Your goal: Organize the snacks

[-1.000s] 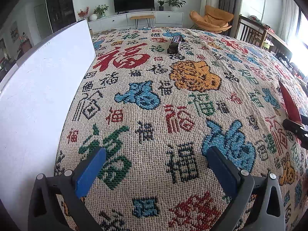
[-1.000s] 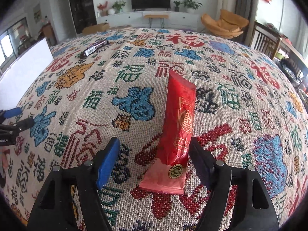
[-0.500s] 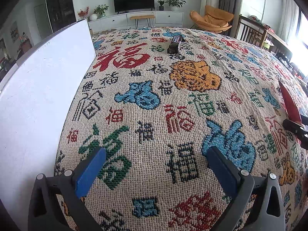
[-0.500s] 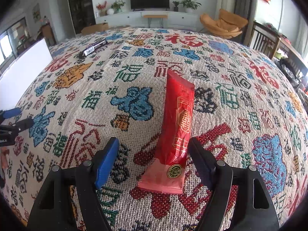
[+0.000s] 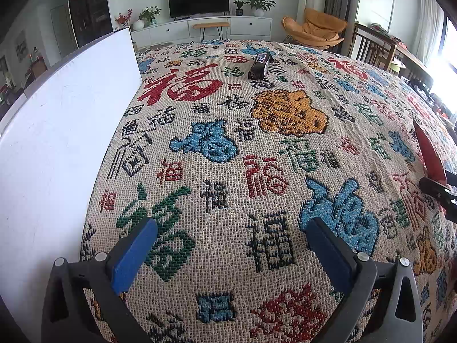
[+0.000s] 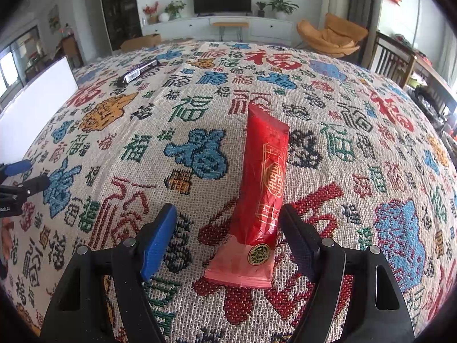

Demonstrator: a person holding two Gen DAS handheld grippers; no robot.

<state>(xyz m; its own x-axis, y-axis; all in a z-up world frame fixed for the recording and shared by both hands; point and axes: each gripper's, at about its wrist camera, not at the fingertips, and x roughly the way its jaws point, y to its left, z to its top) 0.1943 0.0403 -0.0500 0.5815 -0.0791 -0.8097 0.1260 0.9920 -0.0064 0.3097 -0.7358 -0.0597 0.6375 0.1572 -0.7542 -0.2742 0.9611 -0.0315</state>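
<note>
A long red snack packet (image 6: 265, 177) with gold print lies on the patterned tablecloth (image 6: 371, 148), its sealed end toward me. My right gripper (image 6: 228, 211) is open around its near end. The packet sits close to the right finger, with a wide gap to the left finger. My left gripper (image 5: 231, 225) is open above bare cloth with nothing between its fingers. A dark chocolate bar (image 5: 260, 64) lies far back on the cloth and also shows in the right wrist view as a dark chocolate bar (image 6: 138, 71). The red packet (image 5: 430, 151) appears at the right edge of the left wrist view.
A white board (image 5: 57, 143) stands along the table's left side, and shows in the right wrist view as a white board (image 6: 37, 105). Beyond the table are a TV cabinet (image 5: 217, 25), an orange chair (image 5: 317, 33) and wooden chairs (image 6: 394, 57) on the right.
</note>
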